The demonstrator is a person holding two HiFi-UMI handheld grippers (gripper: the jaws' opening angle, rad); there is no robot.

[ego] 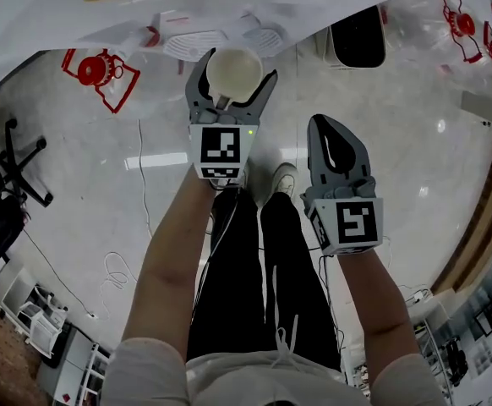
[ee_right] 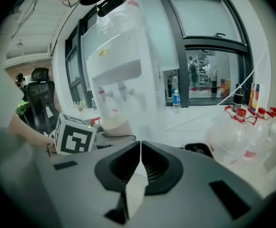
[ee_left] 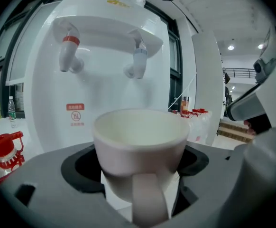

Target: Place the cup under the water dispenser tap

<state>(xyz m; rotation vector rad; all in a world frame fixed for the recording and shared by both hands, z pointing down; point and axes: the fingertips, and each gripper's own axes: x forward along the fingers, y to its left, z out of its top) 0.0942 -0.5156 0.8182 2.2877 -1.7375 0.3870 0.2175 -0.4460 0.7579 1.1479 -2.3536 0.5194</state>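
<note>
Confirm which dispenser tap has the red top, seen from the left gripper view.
The left-hand tap: its top is red. The other tap, to its right, has a pale blue-grey top and sits more nearly above the held cup.

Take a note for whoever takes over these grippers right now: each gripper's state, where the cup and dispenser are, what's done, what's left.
Left gripper: shut on the cup, which is upright and empty, handle toward the gripper.
Right gripper: shut, holding nothing, nearer the body.
Water dispenser: straight ahead of the cup; red tap and blue tap sit above cup level.
Done: cup gripped and facing the dispenser.
Left: bring it in under a tap, set it down, release.
</note>
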